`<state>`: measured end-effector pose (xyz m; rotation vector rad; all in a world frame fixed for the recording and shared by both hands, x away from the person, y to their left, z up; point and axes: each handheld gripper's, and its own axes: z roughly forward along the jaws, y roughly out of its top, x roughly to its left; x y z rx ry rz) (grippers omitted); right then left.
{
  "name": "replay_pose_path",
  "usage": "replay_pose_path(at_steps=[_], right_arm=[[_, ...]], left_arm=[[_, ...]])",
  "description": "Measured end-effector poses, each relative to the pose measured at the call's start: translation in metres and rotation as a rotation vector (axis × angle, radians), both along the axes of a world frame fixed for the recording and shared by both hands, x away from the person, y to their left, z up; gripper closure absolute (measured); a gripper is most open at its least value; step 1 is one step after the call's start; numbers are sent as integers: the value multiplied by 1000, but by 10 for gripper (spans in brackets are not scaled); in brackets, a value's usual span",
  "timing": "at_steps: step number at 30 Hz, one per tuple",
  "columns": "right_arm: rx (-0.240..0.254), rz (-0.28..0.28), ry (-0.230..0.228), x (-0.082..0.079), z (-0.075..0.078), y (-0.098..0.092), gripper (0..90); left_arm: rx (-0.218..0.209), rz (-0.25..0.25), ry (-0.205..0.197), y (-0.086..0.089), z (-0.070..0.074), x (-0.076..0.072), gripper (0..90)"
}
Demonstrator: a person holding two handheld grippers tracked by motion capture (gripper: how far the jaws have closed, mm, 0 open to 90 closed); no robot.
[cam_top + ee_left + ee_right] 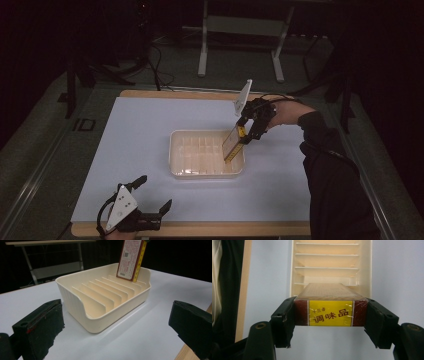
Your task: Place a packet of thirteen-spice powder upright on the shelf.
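A cream slotted rack [206,173] [75,281] [369,270] with several upright dividers sits mid-table on the white mat. My right gripper [246,134] [331,315] is shut on a flat box [233,144] [130,258] [330,312] with a red and yellow end, held tilted with its lower end in the rack's right-hand slot. The pads press on both narrow sides of the box. My left gripper [156,192] [115,322] rests near the table's front left edge, open, with nothing between its black pads [41,323], pointing toward the rack.
The white mat [140,140] covers a wooden table whose front edge [200,229] lies just beyond my left hand. A dark sleeve [335,185] reaches in at the right. Metal stand legs [202,55] stand on the floor behind the table.
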<state>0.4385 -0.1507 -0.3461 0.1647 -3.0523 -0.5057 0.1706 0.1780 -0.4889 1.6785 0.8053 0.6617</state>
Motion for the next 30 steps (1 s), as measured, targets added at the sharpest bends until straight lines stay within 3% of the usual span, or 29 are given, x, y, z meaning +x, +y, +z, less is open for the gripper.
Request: replay_pose_path(at_steps=[11,19,30], right_arm=[[-47,-7,8,-2,0,-1,323],[-86,-9,20,-1,-12,9,323],[-51,-21,29,0,-27,17,322]], left_arm=[[0,0,0,0,0,0,0],[-3,1,0,0,0,0,0],[1,-5,2,-1,0,0,0]])
